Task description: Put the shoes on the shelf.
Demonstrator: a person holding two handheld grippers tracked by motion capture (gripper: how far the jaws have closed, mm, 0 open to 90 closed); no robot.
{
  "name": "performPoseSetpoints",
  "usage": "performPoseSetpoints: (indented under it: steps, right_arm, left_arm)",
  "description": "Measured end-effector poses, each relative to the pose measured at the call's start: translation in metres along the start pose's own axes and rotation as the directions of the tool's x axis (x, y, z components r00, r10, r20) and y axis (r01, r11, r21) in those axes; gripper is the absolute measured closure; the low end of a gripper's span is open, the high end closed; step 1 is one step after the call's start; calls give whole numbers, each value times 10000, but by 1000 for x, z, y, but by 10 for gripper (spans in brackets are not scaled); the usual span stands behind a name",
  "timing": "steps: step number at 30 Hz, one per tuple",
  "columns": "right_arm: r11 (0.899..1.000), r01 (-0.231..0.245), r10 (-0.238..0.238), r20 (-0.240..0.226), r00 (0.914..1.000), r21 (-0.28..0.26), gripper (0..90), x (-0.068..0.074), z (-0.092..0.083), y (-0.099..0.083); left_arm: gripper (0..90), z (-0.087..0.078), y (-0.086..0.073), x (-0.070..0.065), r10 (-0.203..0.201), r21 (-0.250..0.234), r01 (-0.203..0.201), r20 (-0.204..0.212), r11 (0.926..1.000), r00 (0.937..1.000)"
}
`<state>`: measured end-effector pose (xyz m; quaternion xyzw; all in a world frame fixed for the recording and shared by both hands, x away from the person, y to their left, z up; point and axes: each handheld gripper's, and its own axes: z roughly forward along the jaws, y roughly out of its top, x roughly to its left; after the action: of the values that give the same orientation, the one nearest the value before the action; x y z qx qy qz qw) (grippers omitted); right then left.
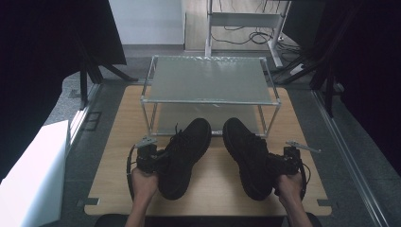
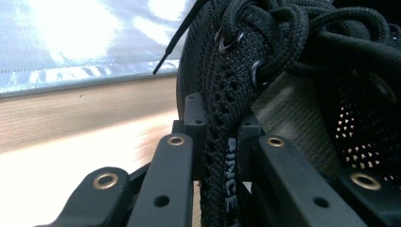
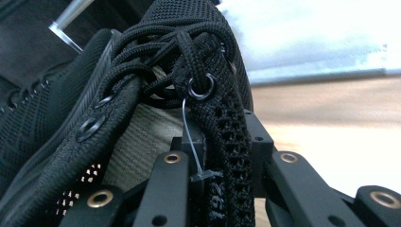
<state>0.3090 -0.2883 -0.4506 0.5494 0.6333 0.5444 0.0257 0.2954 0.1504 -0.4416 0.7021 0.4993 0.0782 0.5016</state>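
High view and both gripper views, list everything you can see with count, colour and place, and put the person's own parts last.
shoes: two, black, laced; left shoe and right shoe side by side on the table, toes toward the rack
rack: one, silver metal frame with two frosted shelves, at the table's far side
table: one, light wood, centre
white box: one, on the floor at far left
cables: dark, on the floor behind the rack
left gripper: black, fingers shut on the left shoe's eyelet edge
right gripper: black, fingers shut on the right shoe's eyelet edge
hands: two, left hand and right hand, near edge
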Motion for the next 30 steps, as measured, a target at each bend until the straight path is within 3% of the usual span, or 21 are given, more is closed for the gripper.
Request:
performPoseSetpoints:
  steps: [8, 25, 30]
  right_arm:
    - [9985, -407, 379, -716, 9967, -375, 765, 12, 1, 12]
    - [9944, -740, 614, -1580, 9855, -753, 764, 36, -3, 33]
    - [9938, -697, 550, -1614, 9853, -868, 764, 42, -1, 41]
  left_arm:
    - [806, -14, 11, -5, -157, -389, 160, 78, 9991, 9998]
    - [803, -26, 32, -16, -629, -1223, 663, 318, 9903, 9975]
    - [802, -29, 41, -19, -693, -1461, 729, 293, 9866, 9972]
